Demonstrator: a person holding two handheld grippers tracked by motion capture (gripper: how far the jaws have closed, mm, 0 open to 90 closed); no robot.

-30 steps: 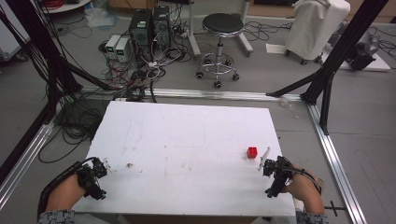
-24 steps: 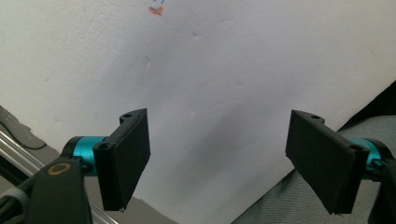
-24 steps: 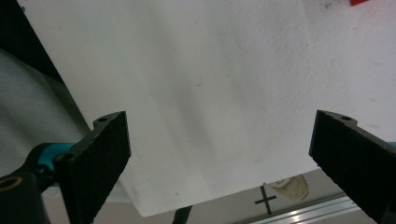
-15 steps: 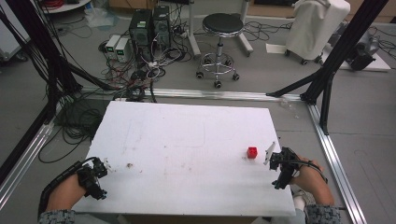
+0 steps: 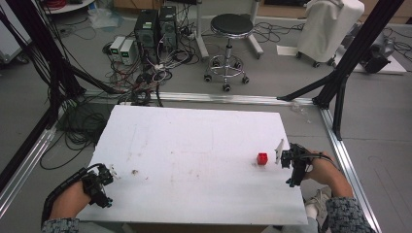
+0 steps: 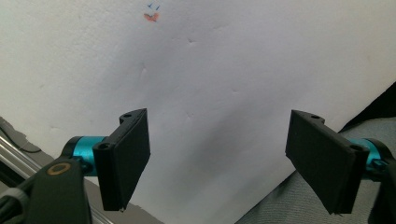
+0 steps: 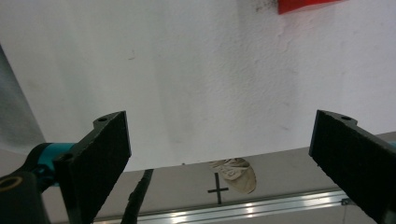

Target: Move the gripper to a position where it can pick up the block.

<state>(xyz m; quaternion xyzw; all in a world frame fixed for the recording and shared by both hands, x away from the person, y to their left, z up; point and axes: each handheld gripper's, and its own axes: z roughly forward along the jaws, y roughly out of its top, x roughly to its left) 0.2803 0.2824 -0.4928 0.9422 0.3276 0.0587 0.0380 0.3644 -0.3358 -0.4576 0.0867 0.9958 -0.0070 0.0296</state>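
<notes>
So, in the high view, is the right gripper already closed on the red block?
No: the red block sits alone on the white table, apart from the right gripper, whose fingers are spread wide.

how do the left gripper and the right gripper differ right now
The left gripper sits at the table's near left corner, far from the red block; the right gripper hangs at the right edge, just beside that block. The left gripper's camera faces bare tabletop, while the right gripper's catches the block's edge. Both stand open, holding nothing.

Black flat jaws on teal barrels, black trailing cables, and grey patterned sleeves on the person.
</notes>
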